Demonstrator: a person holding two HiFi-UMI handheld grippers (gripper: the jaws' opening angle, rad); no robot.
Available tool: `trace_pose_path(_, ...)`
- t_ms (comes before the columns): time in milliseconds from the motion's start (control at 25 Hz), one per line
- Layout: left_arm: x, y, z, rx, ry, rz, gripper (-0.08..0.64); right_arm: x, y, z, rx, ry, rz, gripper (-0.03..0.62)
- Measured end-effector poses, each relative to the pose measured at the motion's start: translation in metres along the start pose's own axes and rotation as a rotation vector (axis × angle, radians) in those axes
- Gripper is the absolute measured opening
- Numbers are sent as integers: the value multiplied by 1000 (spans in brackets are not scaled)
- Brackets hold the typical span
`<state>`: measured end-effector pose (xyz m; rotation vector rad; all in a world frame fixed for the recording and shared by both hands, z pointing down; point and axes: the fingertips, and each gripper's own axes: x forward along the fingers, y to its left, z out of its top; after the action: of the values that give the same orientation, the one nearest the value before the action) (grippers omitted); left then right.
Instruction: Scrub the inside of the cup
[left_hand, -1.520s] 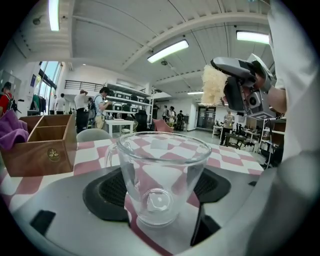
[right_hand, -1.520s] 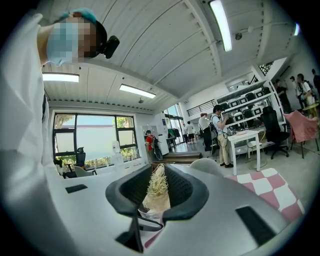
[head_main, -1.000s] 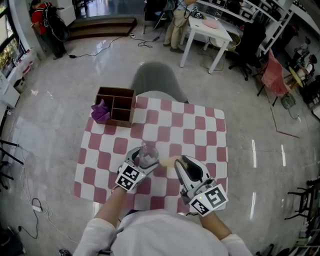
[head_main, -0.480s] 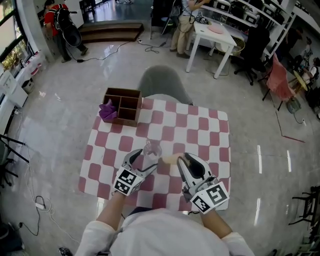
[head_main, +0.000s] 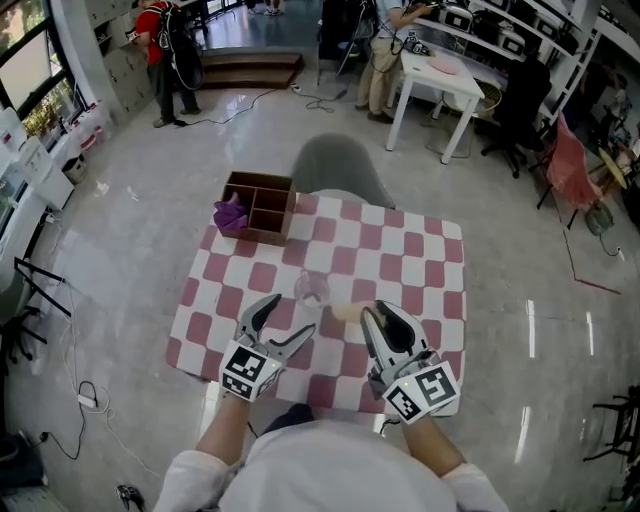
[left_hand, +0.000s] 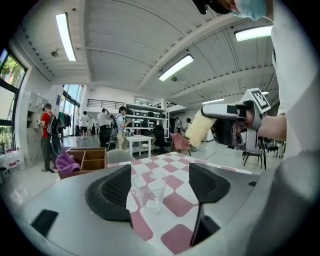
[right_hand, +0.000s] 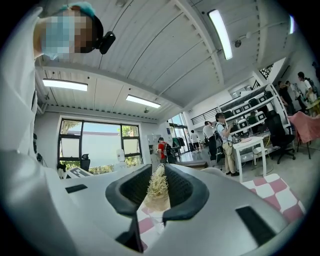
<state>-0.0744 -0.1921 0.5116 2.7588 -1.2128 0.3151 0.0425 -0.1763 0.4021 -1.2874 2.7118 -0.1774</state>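
Having let go of the cup (head_main: 311, 292), the left gripper (head_main: 283, 324) is hanging with jaws spread while the cup is standing on the checked table (head_main: 420, 260) at its 1 o'clock, and the right gripper (head_main: 381, 327) is clamping the brush (head_main: 345, 314) outside it, so scrubbing is likely pausing.

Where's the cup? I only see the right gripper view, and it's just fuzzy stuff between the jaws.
Observer: The cup stands upright on the table, just left of your brush.
Operator: Is the brush inside it?
Observer: No, the brush is in the air beside the cup.
Operator: Is the other gripper holding the cup?
Observer: No. The left gripper has its jaws wide apart, with the cup just ahead of them.
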Motion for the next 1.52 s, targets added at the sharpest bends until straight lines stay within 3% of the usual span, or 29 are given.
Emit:
trace_pose_path(320, -43, -24, 38, 42, -58, 94, 377, -20, 11, 9, -5, -29, 19, 94)
trace_pose_path(360, -48, -27, 41, 45, -65, 105, 354, -23, 13, 10, -6, -33, 22, 94)
trace_pose_path(440, -57, -33, 47, 56, -83, 130, 207, -30, 17, 13, -5, -43, 30, 94)
trace_pose_path(480, -61, -37, 49, 60, -89, 140, 184, -33, 19, 14, -5, -47, 34, 94)
trace_pose_path(640, -72, -53, 54, 66, -92, 165, 167, -46, 22, 14, -10, -54, 45, 94)
trace_pose_path(880, -88, -72, 61, 77, -88, 213, 75, -60, 29, 13, -36, -51, 55, 94)
trace_pose_path(1200, -102, -89, 66, 108, -111, 237, 35, -72, 38, 11, -51, -49, 64, 94)
trace_pose_path(1520, -108, -93, 71, 62, -127, 247, 32, -78, 44, 9, -62, -40, 74, 94)
